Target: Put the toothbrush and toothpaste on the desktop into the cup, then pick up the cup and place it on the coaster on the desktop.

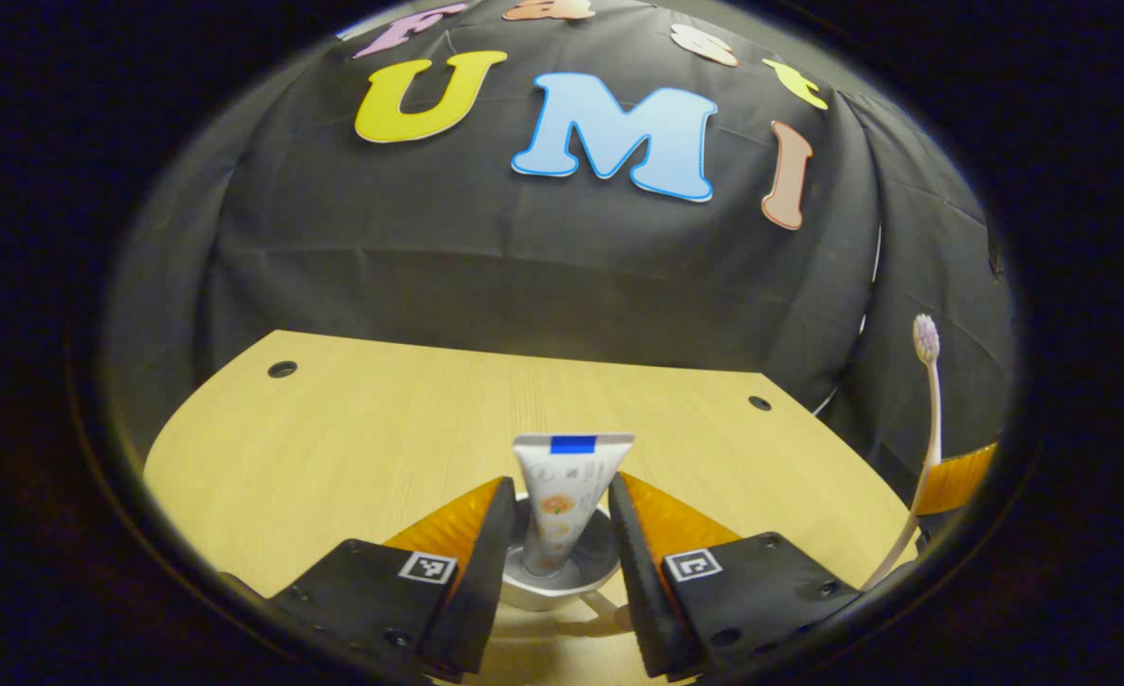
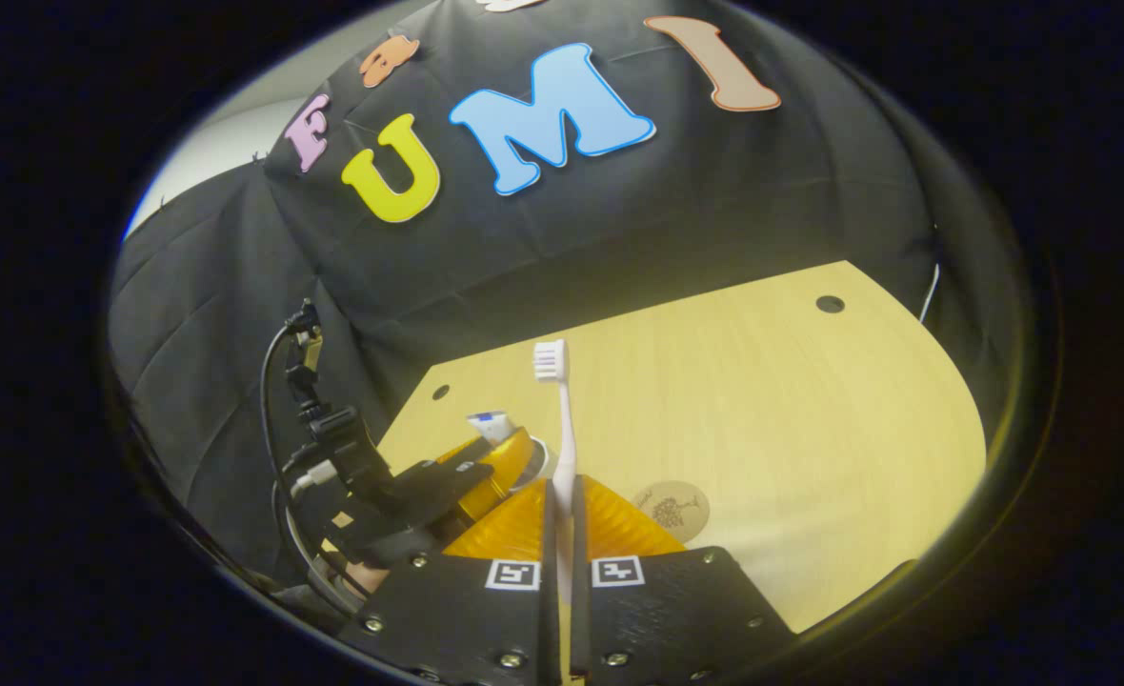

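Pale wood surface (image 1: 352, 429) with small dark holes, backed by black cloth. In the left gripper view, left tongs (image 1: 560, 534) spread apart on either side of the toothpaste (image 1: 562, 500), not visibly pressing it. Toothpaste standing upright, cap down, inside the white cup (image 1: 562, 581), crimped end up. Cup resting on the surface between the fingers. At the right edge, toothbrush (image 1: 929, 419) upright, bristles on top, in the other tongs.

In the right gripper view, right tongs (image 2: 562, 514) clamped on the toothbrush (image 2: 562, 429) handle, brush vertical, head up. Just right, round coaster (image 2: 672, 505) flat on the surface (image 2: 810, 429), bare. To the left, left tongs (image 2: 495, 457) with cables, level, around the toothpaste (image 2: 488, 424) and cup (image 2: 535, 459).
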The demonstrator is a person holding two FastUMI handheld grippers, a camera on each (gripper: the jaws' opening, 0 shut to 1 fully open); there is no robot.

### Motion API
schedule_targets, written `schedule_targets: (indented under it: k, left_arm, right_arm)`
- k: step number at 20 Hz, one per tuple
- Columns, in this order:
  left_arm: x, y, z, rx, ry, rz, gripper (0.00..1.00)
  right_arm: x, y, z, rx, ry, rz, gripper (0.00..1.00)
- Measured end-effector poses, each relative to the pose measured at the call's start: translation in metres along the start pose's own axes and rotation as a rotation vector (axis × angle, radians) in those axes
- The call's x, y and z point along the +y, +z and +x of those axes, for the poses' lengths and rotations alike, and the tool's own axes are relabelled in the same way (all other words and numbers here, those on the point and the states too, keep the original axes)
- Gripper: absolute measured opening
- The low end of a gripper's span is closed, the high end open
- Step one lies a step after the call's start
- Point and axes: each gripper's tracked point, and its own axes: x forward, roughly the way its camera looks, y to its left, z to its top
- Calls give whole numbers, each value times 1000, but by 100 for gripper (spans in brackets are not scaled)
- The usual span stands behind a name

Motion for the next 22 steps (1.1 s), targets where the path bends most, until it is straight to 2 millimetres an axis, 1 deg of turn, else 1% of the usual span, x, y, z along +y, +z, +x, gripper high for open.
schedule_targets:
  k: [1, 2, 3, 4, 6, 7, 8, 9, 11, 12, 13, 14, 15, 16, 17, 18, 19, 22]
  left_arm:
    - [0, -2, -1, 8, 1, -2, 75]
    - [1, -4, -4, 14, 6, -4, 78]
    - [1, -4, -8, 18, 5, -10, 87]
    - [2, -5, -13, 23, 7, -16, 88]
    - [6, -6, -26, 29, 17, -25, 88]
    - [11, -6, -34, 33, 28, -26, 88]
    - [12, -7, -40, 39, 26, -28, 86]
    - [16, -7, -45, 43, 37, -26, 95]
    - [20, -9, -55, 54, 48, -28, 97]
    - [22, -11, -59, 64, 52, -34, 93]
    - [24, -13, -63, 72, 52, -43, 93]
    - [24, -15, -67, 78, 49, -54, 96]
    - [25, -15, -71, 83, 43, -64, 96]
    - [26, -17, -74, 85, 42, -68, 96]
    - [27, -19, -76, 95, 39, -69, 100]
    - [28, -21, -79, 102, 40, -71, 93]
    - [29, -23, -80, 105, 38, -78, 97]
    - [33, -28, -85, 116, 38, -105, 97]
  right_arm:
    - [2, 4, 1, -7, 10, -7, 5]
    - [5, 8, 6, -17, 20, -15, 5]
    - [10, 15, 12, -29, 34, -21, 5]
    - [15, 21, 19, -40, 51, -29, 5]
    - [25, 30, 29, -59, 88, -52, 5]
    - [30, 34, 34, -68, 105, -66, 8]
    - [34, 36, 41, -74, 121, -82, 5]
    - [39, 39, 46, -84, 138, -98, 5]
    - [51, 40, 56, -103, 165, -124, 5]
    - [56, 41, 62, -113, 178, -136, 5]
    - [61, 41, 67, -119, 188, -149, 5]
    - [66, 41, 72, -127, 199, -165, 5]
    - [70, 42, 77, -139, 204, -182, 5]
    - [73, 43, 82, -152, 205, -202, 5]
    - [77, 45, 87, -168, 208, -219, 5]
    - [80, 45, 92, -179, 209, -234, 5]
    - [82, 45, 98, -190, 210, -247, 5]
    - [87, 41, 117, -206, 206, -277, 5]
